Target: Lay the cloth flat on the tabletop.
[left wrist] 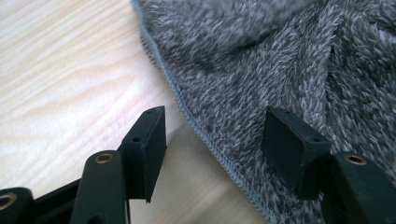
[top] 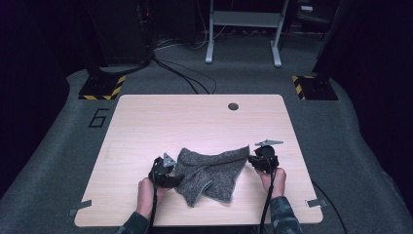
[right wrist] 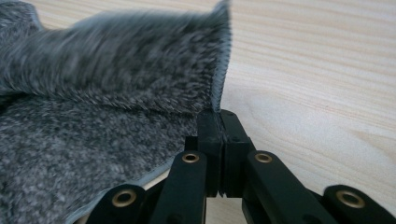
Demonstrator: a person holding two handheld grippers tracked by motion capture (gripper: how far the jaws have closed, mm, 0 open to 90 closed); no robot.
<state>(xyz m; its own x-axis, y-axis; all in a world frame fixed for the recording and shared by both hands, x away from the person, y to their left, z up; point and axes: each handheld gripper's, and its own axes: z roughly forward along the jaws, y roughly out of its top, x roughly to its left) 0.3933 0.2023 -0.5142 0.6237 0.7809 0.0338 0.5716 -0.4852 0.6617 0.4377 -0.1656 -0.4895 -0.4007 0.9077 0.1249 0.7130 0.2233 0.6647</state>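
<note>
Grey fluffy towel [top: 209, 173] lies crumpled on the near middle of the wooden table [top: 146, 122]. The right gripper [right wrist: 218, 122] pinches its right edge tight. The left gripper [left wrist: 212, 140] stands half open over its left edge, one jaw on each side.

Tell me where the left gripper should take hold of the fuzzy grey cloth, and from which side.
Take the fuzzy grey cloth at its stitched hem, coming in from the bare wooden table side. That edge already runs between the left gripper's open jaws, while the right gripper pinches the opposite edge.
</note>
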